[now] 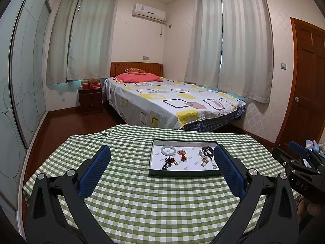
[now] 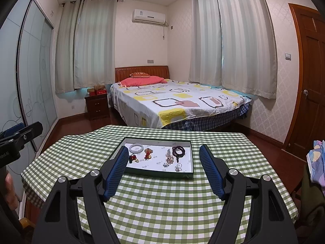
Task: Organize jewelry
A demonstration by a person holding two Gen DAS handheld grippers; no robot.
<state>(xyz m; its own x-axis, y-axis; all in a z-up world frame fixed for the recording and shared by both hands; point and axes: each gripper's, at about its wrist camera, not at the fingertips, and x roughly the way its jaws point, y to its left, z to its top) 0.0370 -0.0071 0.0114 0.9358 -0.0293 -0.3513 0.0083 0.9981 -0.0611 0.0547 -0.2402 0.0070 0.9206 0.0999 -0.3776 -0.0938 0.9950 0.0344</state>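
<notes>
Both grippers, left (image 1: 162, 154) and right (image 2: 162, 154), hover with jaws wide and empty above the checked tablecloth (image 2: 162, 199). The shallow tray (image 2: 158, 172) ahead holds a smooth pale bangle (image 2: 136, 148), dark beads (image 2: 178, 151) and small charms. Judged best: approach low, pinching rigid pieces first.

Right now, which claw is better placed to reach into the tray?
Right, probably. The right claw is open and frames most of the tray; the left claw points left of it, and only its right finger overlaps the tray's edge.
</notes>
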